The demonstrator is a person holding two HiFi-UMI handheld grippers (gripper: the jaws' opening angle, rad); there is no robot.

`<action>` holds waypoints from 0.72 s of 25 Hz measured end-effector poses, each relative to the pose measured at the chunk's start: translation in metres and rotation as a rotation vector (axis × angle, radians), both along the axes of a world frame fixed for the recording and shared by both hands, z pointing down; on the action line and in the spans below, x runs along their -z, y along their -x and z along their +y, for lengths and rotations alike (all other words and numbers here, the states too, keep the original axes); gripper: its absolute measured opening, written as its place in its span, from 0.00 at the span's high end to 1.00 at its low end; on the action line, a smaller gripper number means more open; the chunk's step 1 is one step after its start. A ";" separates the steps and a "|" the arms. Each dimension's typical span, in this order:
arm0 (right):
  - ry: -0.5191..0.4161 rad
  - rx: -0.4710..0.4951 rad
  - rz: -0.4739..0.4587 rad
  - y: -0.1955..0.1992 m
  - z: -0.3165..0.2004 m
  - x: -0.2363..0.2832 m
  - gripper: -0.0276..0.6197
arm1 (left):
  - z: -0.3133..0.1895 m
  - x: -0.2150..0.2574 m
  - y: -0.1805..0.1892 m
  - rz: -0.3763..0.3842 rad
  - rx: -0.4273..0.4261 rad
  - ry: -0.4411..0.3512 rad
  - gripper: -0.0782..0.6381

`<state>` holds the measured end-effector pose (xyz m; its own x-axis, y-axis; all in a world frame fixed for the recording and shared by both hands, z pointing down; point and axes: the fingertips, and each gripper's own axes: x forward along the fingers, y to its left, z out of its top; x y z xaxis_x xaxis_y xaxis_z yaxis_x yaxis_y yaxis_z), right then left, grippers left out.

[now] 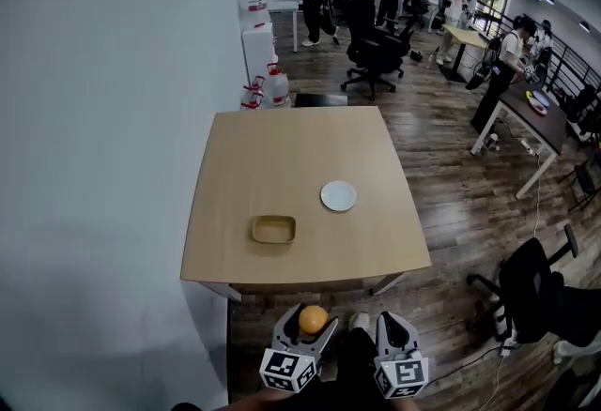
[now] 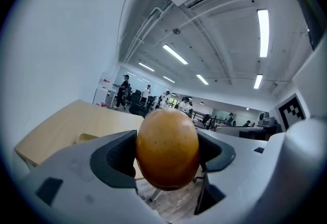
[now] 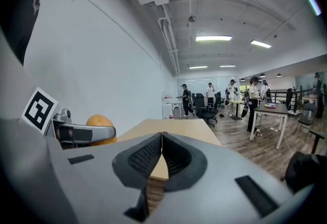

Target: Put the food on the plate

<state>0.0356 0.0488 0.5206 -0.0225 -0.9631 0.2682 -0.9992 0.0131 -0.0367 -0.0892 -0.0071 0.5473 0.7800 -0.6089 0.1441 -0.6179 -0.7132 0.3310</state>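
An orange round fruit (image 1: pixel 313 319) is clamped in my left gripper (image 1: pixel 310 323), held off the near edge of the wooden table (image 1: pixel 282 146). In the left gripper view the fruit (image 2: pixel 167 148) fills the gap between both dark pads. A small white plate (image 1: pixel 338 196) lies on the table right of centre, and a shallow tan bowl (image 1: pixel 273 230) sits nearer its front. My right gripper (image 1: pixel 392 330) hangs beside the left one with its jaws pressed together on nothing (image 3: pixel 161 155). The fruit (image 3: pixel 99 127) shows at the left of the right gripper view.
A white wall runs along the left. Wooden floor lies between me and the table. A black office chair (image 1: pixel 535 292) stands at the right, another chair (image 1: pixel 376 48) beyond the table. Several people stand among desks at the far end.
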 end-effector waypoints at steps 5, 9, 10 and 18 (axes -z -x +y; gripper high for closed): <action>-0.015 0.038 -0.023 -0.010 -0.042 -0.008 0.86 | -0.038 -0.005 -0.008 -0.023 0.037 -0.010 0.45; -0.028 0.081 -0.033 -0.023 -0.086 -0.011 0.86 | -0.080 -0.006 -0.019 -0.043 0.070 -0.024 0.45; -0.032 0.088 -0.036 -0.028 -0.100 -0.011 0.86 | -0.092 -0.006 -0.024 -0.044 0.073 -0.026 0.45; -0.049 0.140 -0.071 -0.081 -0.182 -0.009 0.86 | -0.165 -0.030 -0.082 -0.057 0.083 0.031 0.45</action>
<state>0.1167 -0.1329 0.5295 -0.1743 -0.9612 0.2139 -0.9825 0.1553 -0.1030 -0.0075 -0.1721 0.5772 0.7172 -0.6656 0.2064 -0.6927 -0.6489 0.3148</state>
